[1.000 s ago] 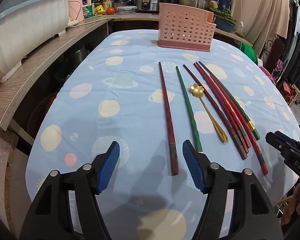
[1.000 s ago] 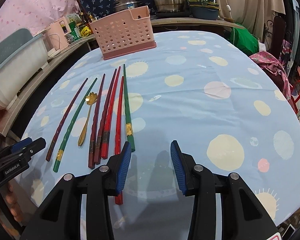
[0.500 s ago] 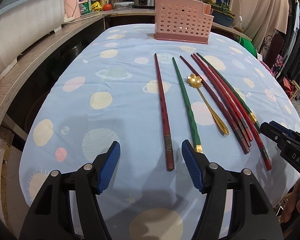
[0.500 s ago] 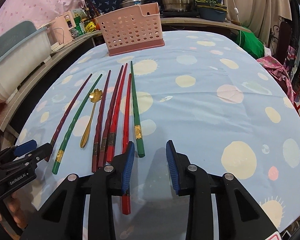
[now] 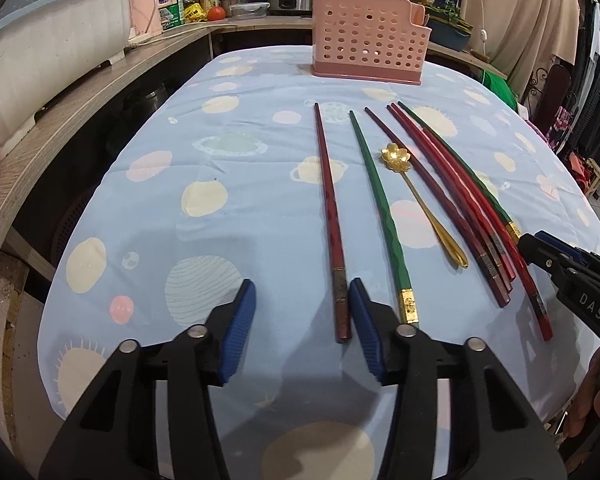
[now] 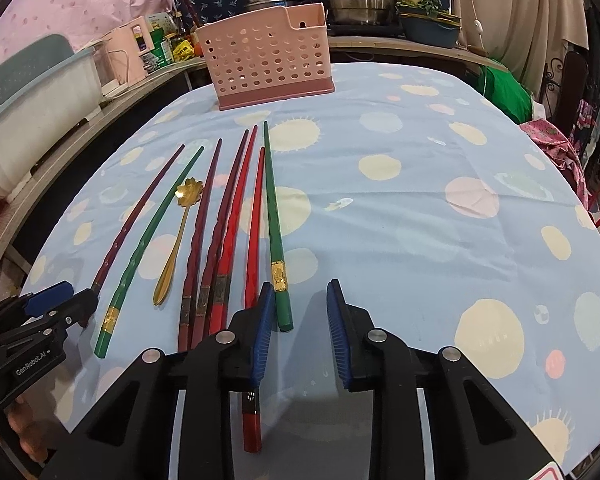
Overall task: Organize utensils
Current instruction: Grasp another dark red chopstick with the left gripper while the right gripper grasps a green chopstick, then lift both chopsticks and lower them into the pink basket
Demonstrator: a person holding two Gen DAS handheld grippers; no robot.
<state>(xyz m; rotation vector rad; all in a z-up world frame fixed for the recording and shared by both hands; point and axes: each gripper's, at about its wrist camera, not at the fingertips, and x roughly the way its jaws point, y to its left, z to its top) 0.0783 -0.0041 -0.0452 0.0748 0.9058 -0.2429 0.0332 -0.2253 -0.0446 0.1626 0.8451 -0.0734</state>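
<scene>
While both grippers hover low over the near ends of the chopsticks on the blue spotted tablecloth, nothing is gripped yet. The left gripper has just been closing, and the dark red chopstick lies between its pads, close against the right one and well clear of the left, so the jaws stand spread. The right gripper has likewise been closing and is still apart, with the butt of the green chopstick just inside its left pad. To do this well, I would centre each stick between the pads before squeezing, grip near the thick end, and lift without nudging neighbours, since the red sticks lie bunched and touching. The pink basket waits at the far edge of the table. Only the right view shows a bright red chopstick running beneath its own finger; the left view shows the gold spoon plainly separate from the sticks.
</scene>
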